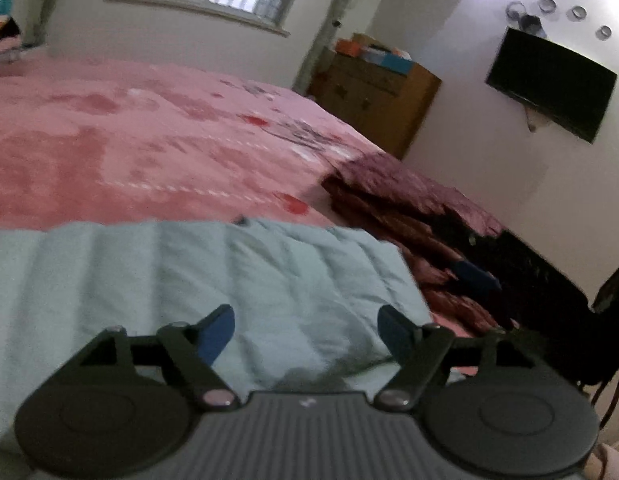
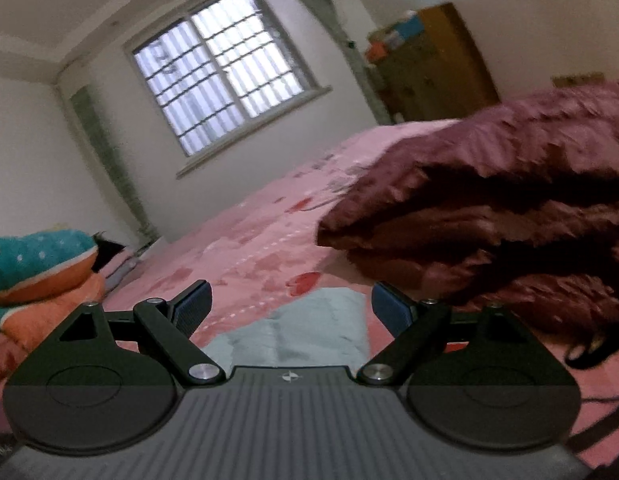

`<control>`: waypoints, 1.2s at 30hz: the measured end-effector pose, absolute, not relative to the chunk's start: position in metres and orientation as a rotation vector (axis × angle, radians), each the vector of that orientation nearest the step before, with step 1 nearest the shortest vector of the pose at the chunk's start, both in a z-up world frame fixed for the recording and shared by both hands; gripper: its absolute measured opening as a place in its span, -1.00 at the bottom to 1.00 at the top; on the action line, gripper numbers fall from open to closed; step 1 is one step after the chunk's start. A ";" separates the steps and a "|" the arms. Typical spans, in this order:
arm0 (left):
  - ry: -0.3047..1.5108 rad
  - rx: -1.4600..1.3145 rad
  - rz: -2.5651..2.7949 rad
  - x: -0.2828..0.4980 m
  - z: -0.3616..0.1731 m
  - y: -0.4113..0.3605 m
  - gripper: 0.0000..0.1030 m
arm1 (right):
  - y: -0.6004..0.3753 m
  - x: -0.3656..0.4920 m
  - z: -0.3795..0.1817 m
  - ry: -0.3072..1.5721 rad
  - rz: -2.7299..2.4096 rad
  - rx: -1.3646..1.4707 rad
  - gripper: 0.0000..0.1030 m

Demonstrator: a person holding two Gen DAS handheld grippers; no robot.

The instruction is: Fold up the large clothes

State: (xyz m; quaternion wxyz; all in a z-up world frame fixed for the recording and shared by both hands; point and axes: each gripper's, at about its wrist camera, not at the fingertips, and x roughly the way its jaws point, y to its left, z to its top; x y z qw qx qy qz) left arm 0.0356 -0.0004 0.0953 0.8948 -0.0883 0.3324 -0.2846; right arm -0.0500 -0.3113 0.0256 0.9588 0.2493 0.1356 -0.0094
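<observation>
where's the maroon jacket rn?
The maroon jacket lies bunched on the pink bed cover, right of the light blue garment in the left wrist view; in the right wrist view it fills the right side, ahead of the open right gripper.

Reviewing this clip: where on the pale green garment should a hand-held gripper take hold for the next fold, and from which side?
Probably the pale green garment at its free right-hand corner, approached from the near edge. It lies flat on the pink bedspread, so only edges and corners offer a pinchable lip.
</observation>
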 end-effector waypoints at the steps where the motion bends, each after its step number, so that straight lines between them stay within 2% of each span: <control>1: 0.684 -0.175 -0.571 0.038 0.096 0.006 0.52 | -0.307 -0.046 0.025 0.281 -0.002 0.484 1.00; 3: 0.686 -0.146 -0.522 0.047 0.093 0.016 0.48 | -0.299 -0.038 0.023 0.299 0.034 0.434 1.00; 6: 0.701 -0.107 -0.456 0.068 0.084 0.027 0.27 | -0.284 -0.025 0.021 0.351 0.129 0.374 1.00; 8: 0.716 -0.086 -0.429 0.079 0.078 0.031 0.23 | -0.274 -0.015 0.017 0.401 0.165 0.330 1.00; 14: 0.712 0.014 -0.343 0.100 0.057 0.043 0.26 | -0.263 0.018 0.002 0.506 0.098 0.128 1.00; 27: 0.654 0.060 -0.344 0.097 0.023 0.048 0.40 | -0.269 0.068 -0.023 0.682 0.055 0.055 1.00; 36: 0.646 0.042 -0.348 0.100 0.012 0.048 0.46 | -0.256 0.067 -0.034 0.694 0.055 0.015 1.00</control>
